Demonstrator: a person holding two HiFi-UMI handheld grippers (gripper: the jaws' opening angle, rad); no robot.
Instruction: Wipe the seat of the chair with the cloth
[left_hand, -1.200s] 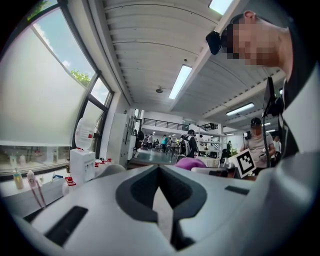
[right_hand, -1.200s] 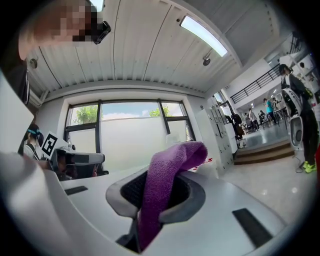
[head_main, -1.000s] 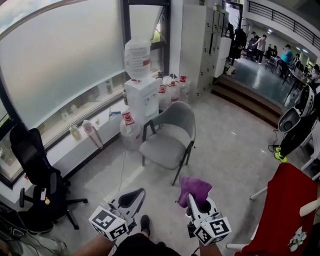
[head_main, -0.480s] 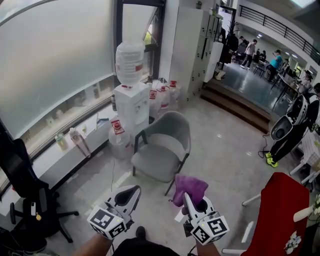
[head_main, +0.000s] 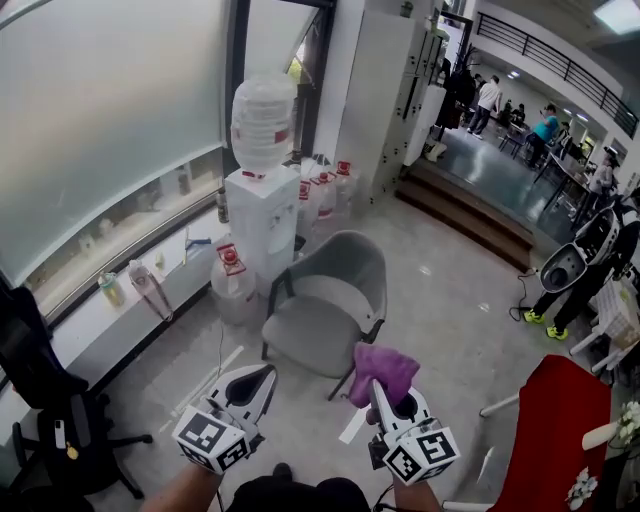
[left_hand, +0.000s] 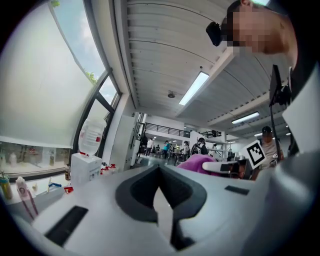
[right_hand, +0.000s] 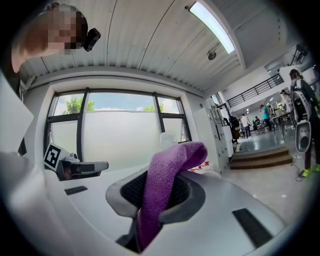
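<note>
A grey chair (head_main: 322, 302) with black legs stands on the floor ahead, its seat (head_main: 308, 334) bare. My right gripper (head_main: 378, 385) is shut on a purple cloth (head_main: 382, 370) that sticks up from its jaws, just right of the chair's front; the purple cloth (right_hand: 162, 185) drapes out of the jaws in the right gripper view. My left gripper (head_main: 252, 384) is held low, left of the right one, jaws closed together with nothing between them. The purple cloth (left_hand: 197, 164) shows beyond the left jaws in the left gripper view.
A water dispenser (head_main: 262, 180) with a large bottle stands behind the chair, spare bottles (head_main: 322, 190) beside it. A black office chair (head_main: 40, 385) is at the left, something red (head_main: 550, 430) at the right. Steps (head_main: 470, 215) lead up to a hall with people.
The view has moved closer to the chair and tilted up slightly. Both grippers stay low in front, the right one still holding the cloth.
</note>
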